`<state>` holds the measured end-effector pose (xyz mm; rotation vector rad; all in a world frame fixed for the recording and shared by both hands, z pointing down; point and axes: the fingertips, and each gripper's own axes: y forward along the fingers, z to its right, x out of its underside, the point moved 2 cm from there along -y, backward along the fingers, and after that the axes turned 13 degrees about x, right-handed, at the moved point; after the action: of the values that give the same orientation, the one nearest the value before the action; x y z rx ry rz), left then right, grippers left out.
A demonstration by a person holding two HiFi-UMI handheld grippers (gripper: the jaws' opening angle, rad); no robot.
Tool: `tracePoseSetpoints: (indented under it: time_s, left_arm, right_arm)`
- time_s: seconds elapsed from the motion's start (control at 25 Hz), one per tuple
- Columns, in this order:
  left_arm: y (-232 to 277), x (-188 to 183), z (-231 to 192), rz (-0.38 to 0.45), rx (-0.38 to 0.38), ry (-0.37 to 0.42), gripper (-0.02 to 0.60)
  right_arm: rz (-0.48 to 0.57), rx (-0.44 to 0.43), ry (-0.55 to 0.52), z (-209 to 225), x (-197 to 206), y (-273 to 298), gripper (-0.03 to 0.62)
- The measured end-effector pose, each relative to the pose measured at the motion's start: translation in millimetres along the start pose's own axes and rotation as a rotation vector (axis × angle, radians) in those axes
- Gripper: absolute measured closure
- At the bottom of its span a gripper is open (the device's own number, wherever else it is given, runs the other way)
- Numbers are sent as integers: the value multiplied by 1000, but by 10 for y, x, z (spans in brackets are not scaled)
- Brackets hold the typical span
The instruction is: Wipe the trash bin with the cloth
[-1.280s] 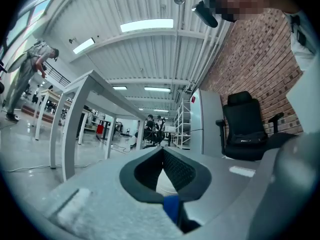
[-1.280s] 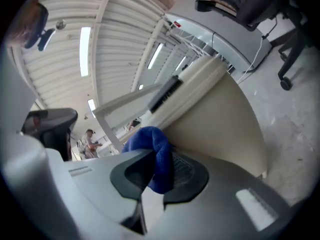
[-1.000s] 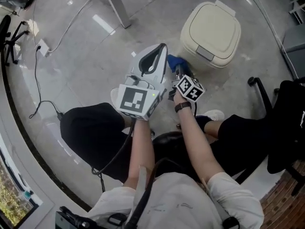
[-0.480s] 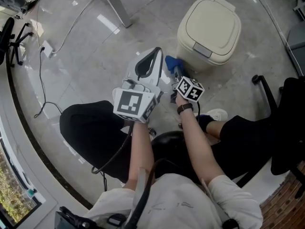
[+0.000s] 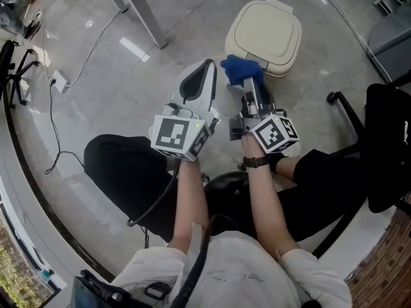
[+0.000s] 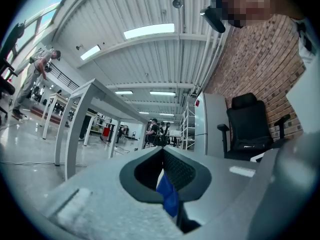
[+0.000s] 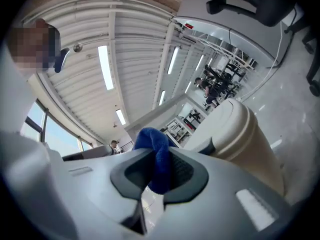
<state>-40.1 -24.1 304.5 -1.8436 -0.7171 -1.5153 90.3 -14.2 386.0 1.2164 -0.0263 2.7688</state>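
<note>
Trash bin (image 5: 264,34) – cream, lid down – stands on the grey floor (image 5: 115,82) just ahead of the right gripper (image 5: 247,85). In the right gripper view the trash bin (image 7: 240,134) rises just to the right of the jaws and beyond them. The right gripper (image 7: 161,156) is clamped on the blue cloth (image 7: 152,140): the cloth sits between its two pads and bunches out past the tips. From the head view the cloth (image 5: 241,69) lies at the near rim of the bin, on the side that faces the gripper; whether it touches the bin I cannot tell.

The left gripper (image 5: 209,69) is held just to the left of the right one, tips about level with the cloth. In its own view the left gripper (image 6: 162,151) has its jaws together at the tips. A strip of blue (image 6: 168,196) shows low in the gap between them – pinched there or only seen through the gap, I cannot tell.

Both marker cubes face the head camera, the left (image 5: 174,135) and the right (image 5: 275,133), each above a bare forearm. Further left of the left gripper a table leg (image 5: 138,11) meets the floor, and a cable (image 5: 51,120) runs across it. A black office chair (image 5: 385,140) stands to the right of the right gripper.
</note>
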Motion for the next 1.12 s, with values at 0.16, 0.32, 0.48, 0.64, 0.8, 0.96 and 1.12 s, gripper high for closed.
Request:
tracePoseSetpoints:
  time_s: [0.16,0.32,0.48,0.64,0.8,0.96,1.12]
  left_arm:
    - [19,-39,139,22,33,-20,581]
    - [94,-87,233,37,75,-39,581]
    - [124,-19,152,24,63,-50,581]
    - [204,177,16,-1,27,-68,581]
    - [218,356,-147,-45,-64,-84,581]
    - [173,492,-201,-49,-140,-92,581]
    - [143,524,-93,-36,-190,-75,581]
  right_arm:
    - [-11,74,-38,134,-78,102,549]
    - [-100,134,-202,447,240,235,550]
    - [-187,175,-387,770,796,314,549]
    - [-361,340,-411,1575,1523,355,549]
    - [-480,387,-374,2029,1943,421,549]
    - [-586,392,-379,2274,2208,433,549]
    - [-647,330,-369,2335,2186,419,549]
